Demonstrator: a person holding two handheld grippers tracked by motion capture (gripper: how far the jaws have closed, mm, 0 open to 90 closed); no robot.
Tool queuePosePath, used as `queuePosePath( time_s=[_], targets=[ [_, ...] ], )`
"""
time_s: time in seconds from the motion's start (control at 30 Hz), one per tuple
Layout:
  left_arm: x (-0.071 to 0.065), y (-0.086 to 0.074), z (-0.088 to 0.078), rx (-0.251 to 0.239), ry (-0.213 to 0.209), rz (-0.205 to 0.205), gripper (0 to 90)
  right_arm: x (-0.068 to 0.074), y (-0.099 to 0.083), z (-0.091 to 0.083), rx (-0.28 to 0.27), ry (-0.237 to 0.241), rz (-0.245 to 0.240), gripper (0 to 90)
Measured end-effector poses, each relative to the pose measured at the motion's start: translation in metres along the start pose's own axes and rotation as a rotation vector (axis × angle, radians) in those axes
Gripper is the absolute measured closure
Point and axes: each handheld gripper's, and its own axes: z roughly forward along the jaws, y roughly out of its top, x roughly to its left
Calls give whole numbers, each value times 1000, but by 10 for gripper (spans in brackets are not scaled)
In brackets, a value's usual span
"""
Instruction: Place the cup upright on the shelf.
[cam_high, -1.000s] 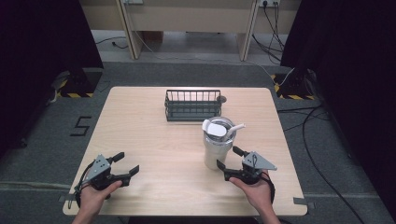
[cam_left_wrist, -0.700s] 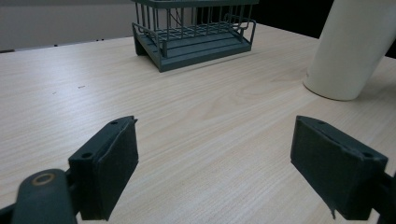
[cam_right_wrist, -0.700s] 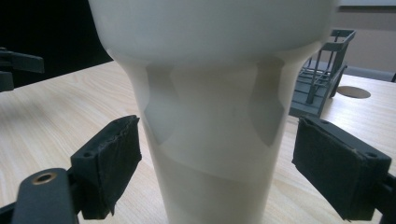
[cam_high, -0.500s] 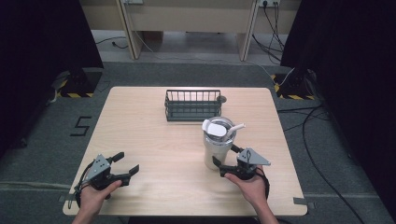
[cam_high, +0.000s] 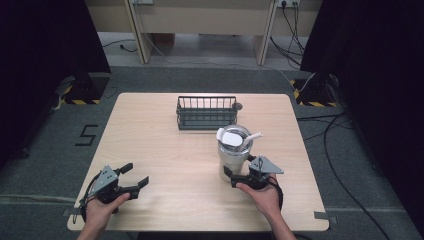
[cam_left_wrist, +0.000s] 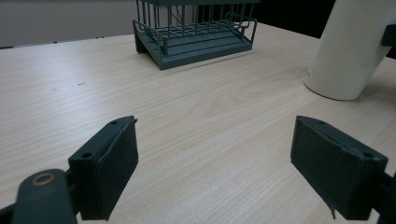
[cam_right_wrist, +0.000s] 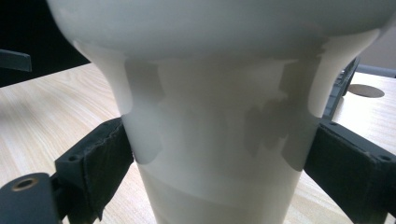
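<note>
A cream tumbler (cam_high: 233, 156) stands upright right of the table's middle, with a white lid piece and a straw in its mouth. My right gripper (cam_high: 240, 169) is open, its jaws on either side of the tumbler's (cam_right_wrist: 215, 93) lower body, pads close to or just touching its sides. Near the table's front left corner my left gripper (cam_high: 136, 174) is held open with nothing between its jaws (cam_left_wrist: 215, 168). It looks toward the tumbler (cam_left_wrist: 350, 51) and a dark wire basket (cam_left_wrist: 196, 39).
The dark wire basket (cam_high: 206, 112) sits at the back centre of the light wooden table (cam_high: 150, 130), just behind the tumbler. A small round disc (cam_high: 238, 106) lies at the basket's right end. Cables run across the floor on the right.
My right gripper has moved left and forward, bringing its jaws around the tumbler's base. The left gripper has stayed put.
</note>
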Motion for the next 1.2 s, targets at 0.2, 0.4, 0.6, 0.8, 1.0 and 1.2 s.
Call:
queuePosePath(
  time_s=[0.2, 0.4, 0.6, 0.8, 1.0, 1.2],
  targets=[
    [0, 0, 0, 0, 0, -1, 145, -1, -1, 6, 1, 5, 1, 84],
    [1, 0, 0, 2, -1, 0, 145, -2, -3, 12, 4, 4, 2, 82],
    [1, 0, -1, 3, -1, 2, 145, -1, -6, 15, -15, 2, 7, 86],
    [1, 0, -1, 5, -1, 3, 145, -2, -7, 15, -21, 4, 14, 95],
    [2, 0, -1, 5, 0, -3, 145, -1, -7, 15, -25, 0, 4, 100],
    [3, -1, -2, 8, 2, -2, 145, 0, -6, 15, -26, -9, -3, 103]
  ],
)
